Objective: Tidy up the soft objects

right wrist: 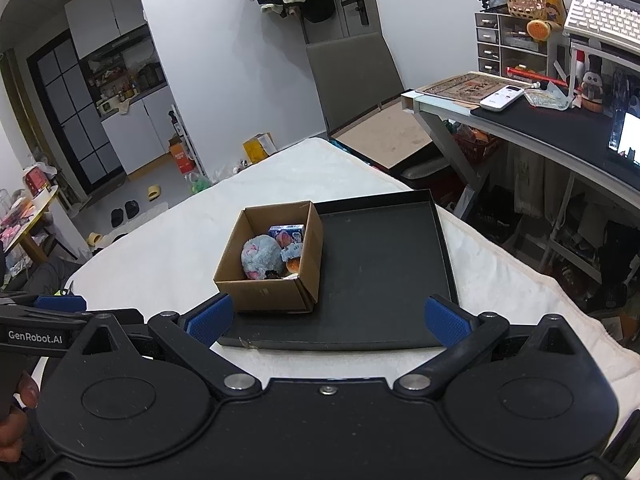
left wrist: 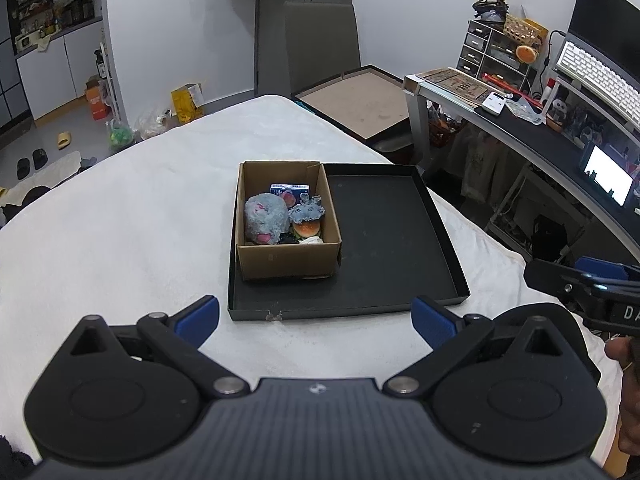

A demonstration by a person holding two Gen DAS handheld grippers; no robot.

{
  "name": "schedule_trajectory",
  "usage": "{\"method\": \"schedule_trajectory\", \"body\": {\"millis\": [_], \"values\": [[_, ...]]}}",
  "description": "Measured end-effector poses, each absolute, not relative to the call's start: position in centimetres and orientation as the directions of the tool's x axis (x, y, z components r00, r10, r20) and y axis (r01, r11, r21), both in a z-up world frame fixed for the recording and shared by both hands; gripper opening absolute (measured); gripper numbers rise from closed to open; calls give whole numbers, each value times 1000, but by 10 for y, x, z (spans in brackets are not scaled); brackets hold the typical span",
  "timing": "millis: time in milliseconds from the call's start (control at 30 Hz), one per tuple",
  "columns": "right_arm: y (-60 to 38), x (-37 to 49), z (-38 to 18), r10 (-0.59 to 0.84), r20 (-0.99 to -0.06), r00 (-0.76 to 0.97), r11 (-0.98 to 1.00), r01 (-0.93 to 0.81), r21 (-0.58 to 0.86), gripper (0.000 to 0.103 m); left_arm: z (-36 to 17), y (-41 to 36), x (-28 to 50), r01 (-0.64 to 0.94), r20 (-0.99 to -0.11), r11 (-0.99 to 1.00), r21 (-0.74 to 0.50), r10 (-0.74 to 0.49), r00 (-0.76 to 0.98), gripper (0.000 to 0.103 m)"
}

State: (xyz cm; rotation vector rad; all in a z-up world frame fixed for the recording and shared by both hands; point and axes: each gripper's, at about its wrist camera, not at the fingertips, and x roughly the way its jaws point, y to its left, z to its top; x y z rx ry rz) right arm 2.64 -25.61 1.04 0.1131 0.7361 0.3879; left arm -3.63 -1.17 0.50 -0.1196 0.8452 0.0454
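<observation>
Cardboard box (left wrist: 288, 220) of plush toys (left wrist: 266, 219) straight ahead, far-left in black tray (left wrist: 384, 240); left gripper (left wrist: 316, 316) nearer, right gripper (right wrist: 328, 320) alongside; both released, empty.

Left gripper (left wrist: 316, 318) and right gripper (right wrist: 327, 318), jaws wide apart, empty, side by side.

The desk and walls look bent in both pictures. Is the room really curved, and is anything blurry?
Left wrist view: fisheye bending, so the desk bows near the frame edge; the box at centre is sharp. Right wrist view: same warp on the cabinets; the tray is evenly lit, without glare.
</observation>
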Motion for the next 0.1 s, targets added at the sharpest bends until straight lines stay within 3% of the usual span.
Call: {"method": "schedule_trajectory", "body": {"millis": [100], "values": [[-255, 27, 7, 380, -637, 671, 925, -300, 235, 103, 1, -10, -34, -78, -752, 990, -117, -37, 658, 102]]}}
